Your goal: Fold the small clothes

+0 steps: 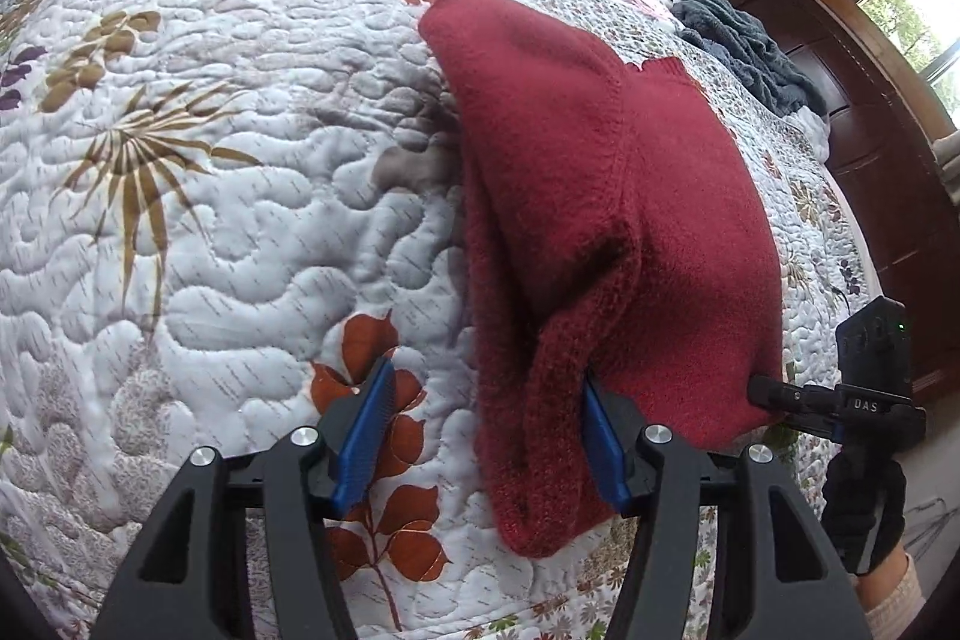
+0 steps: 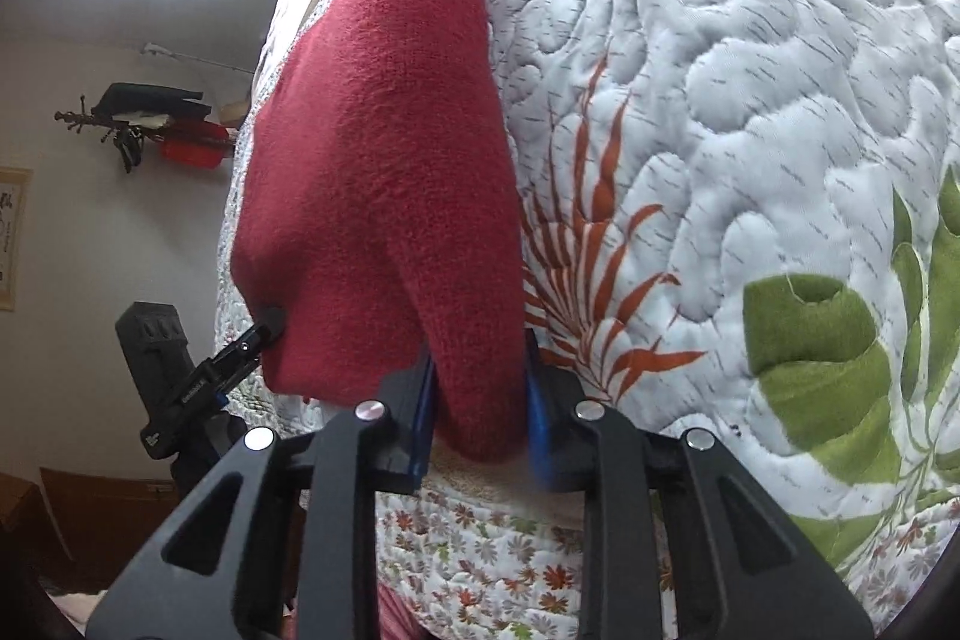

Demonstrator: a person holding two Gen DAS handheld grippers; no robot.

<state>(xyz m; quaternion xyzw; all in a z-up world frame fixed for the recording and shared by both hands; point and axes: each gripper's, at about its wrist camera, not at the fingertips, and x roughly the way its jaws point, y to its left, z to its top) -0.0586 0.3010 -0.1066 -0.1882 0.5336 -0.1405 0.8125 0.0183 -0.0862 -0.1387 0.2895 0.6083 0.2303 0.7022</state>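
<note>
A dark red knitted wool sweater (image 1: 600, 196) lies partly lifted over a white quilted bedspread printed with rust, brown and green leaves (image 1: 210, 196), which covers a bed. The left gripper (image 1: 486, 436) stands with its blue-padded jaws wide apart; only the right-hand pad touches the sweater's hanging fold. The right gripper (image 2: 480, 418), held by a black-gloved hand (image 1: 864, 514), has its jaws closed on the garment's near corner, the red knit bunched between the blue pads. A crumpled grey-blue towel (image 1: 744, 40) lies farther up the bed, beside a dark wooden dresser (image 1: 870, 172).
</note>
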